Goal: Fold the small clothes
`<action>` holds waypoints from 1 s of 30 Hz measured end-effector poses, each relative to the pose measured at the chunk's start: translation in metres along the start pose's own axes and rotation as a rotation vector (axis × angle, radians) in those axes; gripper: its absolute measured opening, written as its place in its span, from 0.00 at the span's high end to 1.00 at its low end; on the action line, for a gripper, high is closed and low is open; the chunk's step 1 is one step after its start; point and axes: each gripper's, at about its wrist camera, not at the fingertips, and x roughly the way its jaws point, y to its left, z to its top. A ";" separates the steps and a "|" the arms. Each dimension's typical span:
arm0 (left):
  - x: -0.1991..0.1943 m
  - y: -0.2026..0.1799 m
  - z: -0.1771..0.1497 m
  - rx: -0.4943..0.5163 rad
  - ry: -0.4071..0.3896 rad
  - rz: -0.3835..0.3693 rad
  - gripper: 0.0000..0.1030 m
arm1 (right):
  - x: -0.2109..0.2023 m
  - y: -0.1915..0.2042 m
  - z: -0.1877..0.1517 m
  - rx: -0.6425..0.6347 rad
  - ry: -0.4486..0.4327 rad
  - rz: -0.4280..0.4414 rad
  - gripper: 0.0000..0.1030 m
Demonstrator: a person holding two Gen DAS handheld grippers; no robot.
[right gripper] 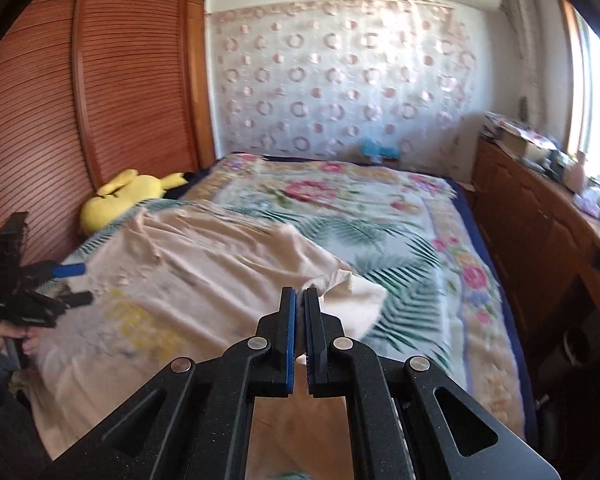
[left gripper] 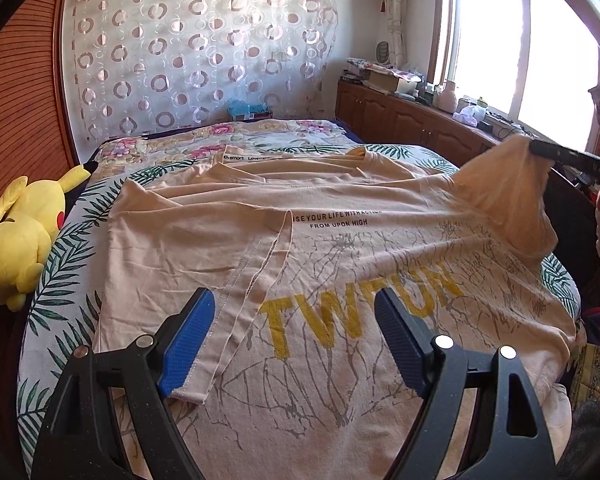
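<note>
Beige shirt (left gripper: 340, 248) lies spread on the bed (left gripper: 60, 280), left sleeve already folded in. Left gripper (left gripper: 296, 344) hovers over it, fingers wide, empty.

Right view: right gripper (right gripper: 300, 300) pinches the right sleeve shut, lifted. Most folds, I judge, remain.

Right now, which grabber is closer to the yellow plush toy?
Left. The left gripper hovers open over the T-shirt on the side of the bed where the yellow plush toy lies. The right gripper pinches the shirt's sleeve at the far side.
</note>
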 end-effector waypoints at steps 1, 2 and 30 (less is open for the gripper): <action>-0.001 0.001 0.000 -0.002 -0.001 0.002 0.20 | 0.004 0.009 0.005 -0.014 0.000 0.020 0.96; -0.002 0.002 0.000 -0.004 -0.003 0.002 0.20 | 0.009 0.019 0.009 -0.026 0.000 0.041 0.96; -0.003 0.002 -0.003 -0.015 -0.002 -0.005 0.20 | 0.053 0.016 -0.042 0.015 0.219 0.014 0.65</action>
